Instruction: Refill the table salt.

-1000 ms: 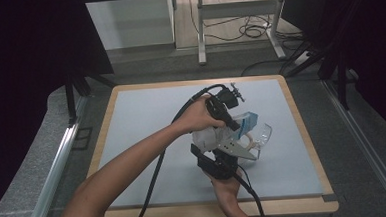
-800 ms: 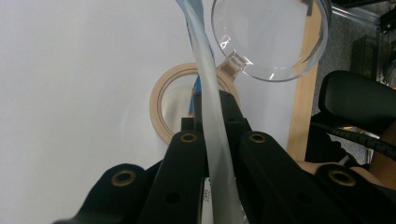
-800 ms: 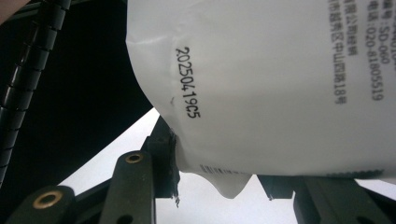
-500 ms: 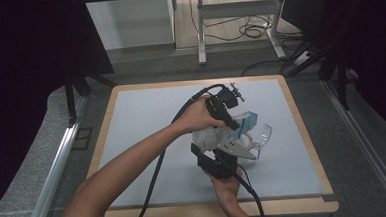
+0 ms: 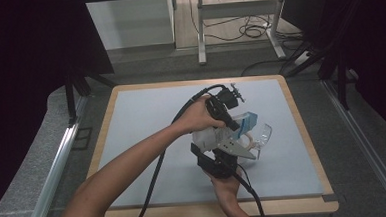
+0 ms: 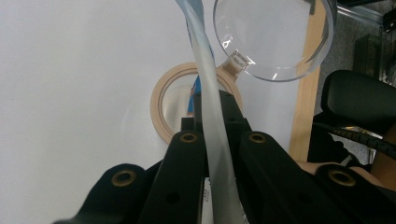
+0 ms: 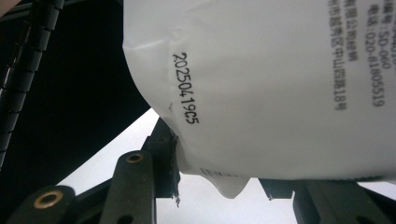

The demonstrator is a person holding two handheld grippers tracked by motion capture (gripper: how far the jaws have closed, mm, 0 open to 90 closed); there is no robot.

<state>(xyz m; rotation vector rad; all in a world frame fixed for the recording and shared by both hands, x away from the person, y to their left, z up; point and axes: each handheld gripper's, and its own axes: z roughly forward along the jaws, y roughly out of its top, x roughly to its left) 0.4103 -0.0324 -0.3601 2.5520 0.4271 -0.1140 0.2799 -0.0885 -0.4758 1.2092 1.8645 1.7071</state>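
Note:
A white packet (image 5: 208,136) with a blue end (image 5: 247,120) is held above the table between both grippers. In the high view my left gripper (image 5: 230,128) comes from above, and in the left gripper view it (image 6: 217,108) is shut on the packet's thin translucent edge (image 6: 205,70). My right gripper (image 5: 222,146) reaches up from the near side. In the right gripper view it (image 7: 219,179) is shut on the packet's lower end, whose white face (image 7: 280,84) carries a printed date code.
A clear plastic cup (image 5: 263,135) lies just right of the packet, and its round mouth (image 6: 275,37) is beyond the left jaws. A beige tape ring (image 6: 163,109) lies on the pale blue mat (image 5: 146,116). The wooden rim (image 5: 301,118) borders the table.

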